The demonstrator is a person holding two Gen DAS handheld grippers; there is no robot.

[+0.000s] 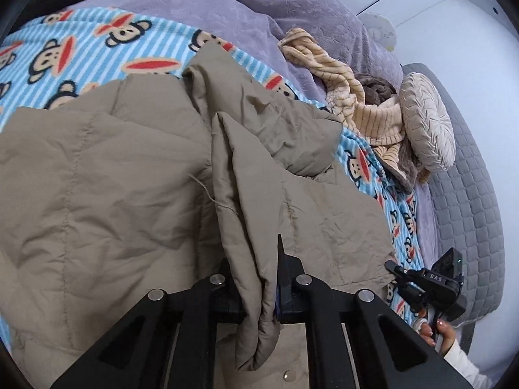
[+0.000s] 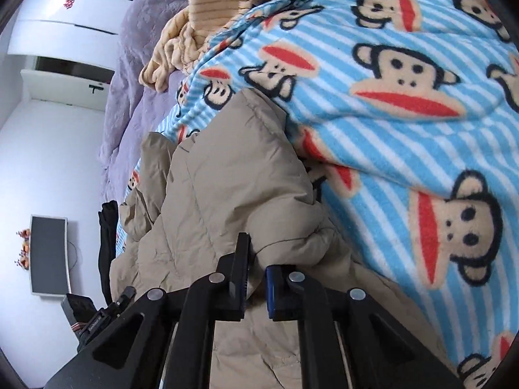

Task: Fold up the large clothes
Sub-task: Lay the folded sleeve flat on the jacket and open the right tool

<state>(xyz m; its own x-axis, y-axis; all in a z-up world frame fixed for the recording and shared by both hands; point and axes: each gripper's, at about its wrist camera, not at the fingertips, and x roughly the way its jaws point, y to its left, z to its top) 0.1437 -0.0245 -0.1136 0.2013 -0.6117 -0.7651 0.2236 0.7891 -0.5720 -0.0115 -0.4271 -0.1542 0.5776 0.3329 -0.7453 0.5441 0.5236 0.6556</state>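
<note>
Mid-fold. Beige padded coat (image 1: 107,175) lies on monkey-print blanket (image 1: 97,48) on bed. My left gripper (image 1: 256,295) pinches bunched coat edge; right gripper (image 2: 258,287) pinches another fold. Next, I judge: carry both grips across together, lay flat.

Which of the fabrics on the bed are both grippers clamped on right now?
The tan quilted coat: left gripper and right gripper each pinch its folds. The monkey-print blanket lies beneath, ungripped.
</note>
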